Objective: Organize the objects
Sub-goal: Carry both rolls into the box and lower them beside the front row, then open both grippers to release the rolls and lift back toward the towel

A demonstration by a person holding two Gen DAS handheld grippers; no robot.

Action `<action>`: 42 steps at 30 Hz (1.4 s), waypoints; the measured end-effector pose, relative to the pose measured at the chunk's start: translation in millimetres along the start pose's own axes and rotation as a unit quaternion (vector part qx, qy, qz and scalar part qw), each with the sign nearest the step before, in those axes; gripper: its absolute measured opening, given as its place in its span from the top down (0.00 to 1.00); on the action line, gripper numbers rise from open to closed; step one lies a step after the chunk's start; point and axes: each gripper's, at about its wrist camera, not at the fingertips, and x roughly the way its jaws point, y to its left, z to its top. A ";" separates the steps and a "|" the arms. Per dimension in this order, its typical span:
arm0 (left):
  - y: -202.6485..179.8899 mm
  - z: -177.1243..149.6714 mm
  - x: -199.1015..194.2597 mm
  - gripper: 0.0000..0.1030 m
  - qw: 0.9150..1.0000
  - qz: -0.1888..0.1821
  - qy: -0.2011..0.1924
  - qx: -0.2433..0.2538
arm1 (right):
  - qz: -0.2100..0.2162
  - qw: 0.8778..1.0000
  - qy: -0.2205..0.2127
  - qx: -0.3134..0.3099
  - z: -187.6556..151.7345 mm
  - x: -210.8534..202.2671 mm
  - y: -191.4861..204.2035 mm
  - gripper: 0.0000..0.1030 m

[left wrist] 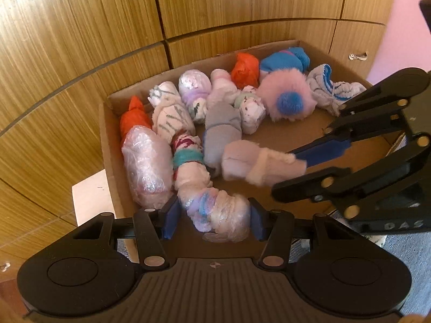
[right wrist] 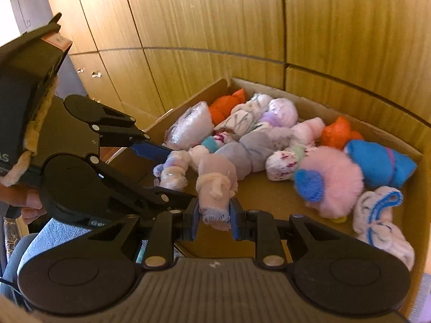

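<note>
A cardboard box [left wrist: 106,145] [right wrist: 420,145] holds several rolled sock bundles. My left gripper [left wrist: 214,219] is shut on a pale pink bundle with blue and purple marks [left wrist: 218,212], low at the box's near side; it also shows in the right wrist view [right wrist: 172,171]. My right gripper [right wrist: 214,215] is shut on a beige-pink rolled sock [right wrist: 215,185], held just above the box floor; the left wrist view shows that sock [left wrist: 258,165] with the right gripper [left wrist: 301,172] coming in from the right.
Other bundles fill the box's far and left parts: orange ones [left wrist: 243,70], a fluffy pink one with a blue pompom [left wrist: 288,98], a blue one [right wrist: 379,161], a grey one [left wrist: 221,132]. Bare box floor [left wrist: 296,126] lies at the right. Wooden cabinet doors [left wrist: 80,53] stand behind.
</note>
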 end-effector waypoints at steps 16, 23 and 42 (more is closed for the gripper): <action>0.0 -5.7 -11.5 0.26 0.999 0.029 -0.010 0.014 | -0.006 1.000 0.015 -0.013 1.6 5.0 0.3 0.78; 0.0 -8.1 -17.8 0.18 0.999 0.035 -0.017 0.022 | -0.006 1.000 0.014 -0.013 3.2 8.3 0.9 0.78; -0.9 -10.0 -37.3 0.16 0.999 0.026 -0.029 0.019 | -0.004 1.000 0.007 -0.020 6.1 1.0 7.3 0.72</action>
